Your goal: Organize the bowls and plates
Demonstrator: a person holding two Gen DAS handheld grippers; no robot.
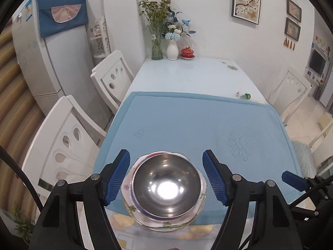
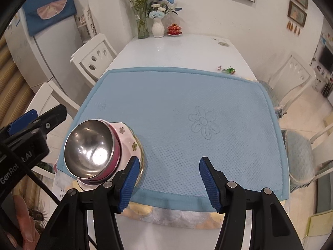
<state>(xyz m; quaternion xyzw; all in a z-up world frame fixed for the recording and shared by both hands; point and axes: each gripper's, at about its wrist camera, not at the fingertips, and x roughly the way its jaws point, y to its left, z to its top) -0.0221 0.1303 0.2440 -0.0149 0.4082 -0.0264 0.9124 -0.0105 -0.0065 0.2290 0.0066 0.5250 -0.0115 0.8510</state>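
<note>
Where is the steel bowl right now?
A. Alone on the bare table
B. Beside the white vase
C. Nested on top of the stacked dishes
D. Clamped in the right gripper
C: the steel bowl sits atop the floral dishes on the blue mat.

bowl [image 1: 166,185] on plates [image 1: 143,218] | stack at mat's [image 1: 187,120] near-left edge | vases [image 1: 172,49] at table's [image 1: 187,73] far end

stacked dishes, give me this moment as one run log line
shiny steel bowl atop floral plates | blue mat near edge | left tongs open | right tongs open, empty
</note>
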